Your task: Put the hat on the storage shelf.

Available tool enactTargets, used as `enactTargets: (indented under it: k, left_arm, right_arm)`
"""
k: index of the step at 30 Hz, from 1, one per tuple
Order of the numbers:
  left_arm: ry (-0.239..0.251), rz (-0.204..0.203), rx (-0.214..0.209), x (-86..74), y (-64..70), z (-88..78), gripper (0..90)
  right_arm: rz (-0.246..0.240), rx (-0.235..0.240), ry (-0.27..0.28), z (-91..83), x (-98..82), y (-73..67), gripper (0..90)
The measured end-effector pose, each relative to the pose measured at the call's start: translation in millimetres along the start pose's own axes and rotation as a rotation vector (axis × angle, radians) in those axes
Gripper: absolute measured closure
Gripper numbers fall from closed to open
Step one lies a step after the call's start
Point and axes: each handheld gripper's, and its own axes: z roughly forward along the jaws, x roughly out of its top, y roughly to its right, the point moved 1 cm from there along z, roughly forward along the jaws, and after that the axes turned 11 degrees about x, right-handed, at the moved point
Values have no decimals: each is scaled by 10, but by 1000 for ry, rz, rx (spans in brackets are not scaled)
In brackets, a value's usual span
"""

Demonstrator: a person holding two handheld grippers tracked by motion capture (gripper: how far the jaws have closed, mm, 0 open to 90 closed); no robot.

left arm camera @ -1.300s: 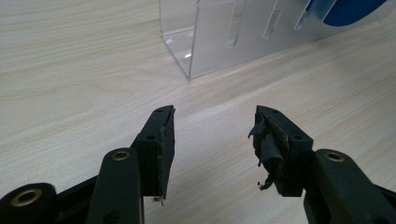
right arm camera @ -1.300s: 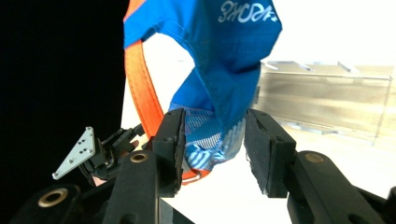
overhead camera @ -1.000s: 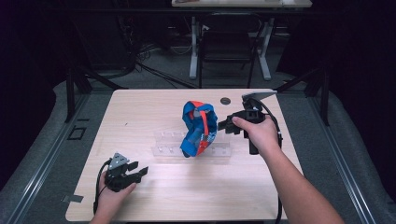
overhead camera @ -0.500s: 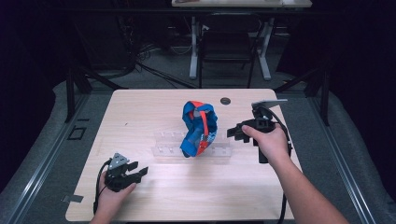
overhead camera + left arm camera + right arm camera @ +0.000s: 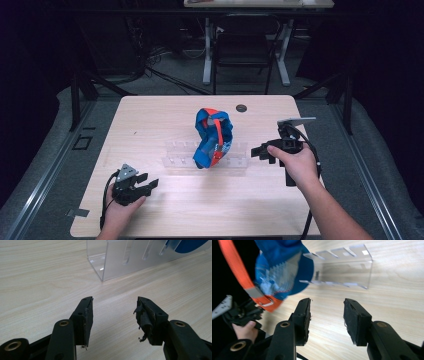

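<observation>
Nearest the person, the left gripper point(image 5: 150, 184) is resting on the table point(image 5: 150, 115) with its jaws standing wide and empty, the clear rack point(image 5: 120, 262) lying ahead of them. Farther along, the right gripper point(image 5: 260, 151) is sitting just right of the rack's end, nearer the blue and orange cap point(image 5: 214, 137) draped over the rack's middle. Its jaws have just been opening and are holding nothing, so the cap is lying to their left, along the rack's long axis.
</observation>
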Motion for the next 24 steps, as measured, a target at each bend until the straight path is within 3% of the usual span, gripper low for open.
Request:
enactTargets:
  k: [24]
  left_arm:
    - [-3, 5, 2, -4, -3, -2, 480]
  right_arm:
    - [-51, -51, 7, 144, -469, 353, 549]
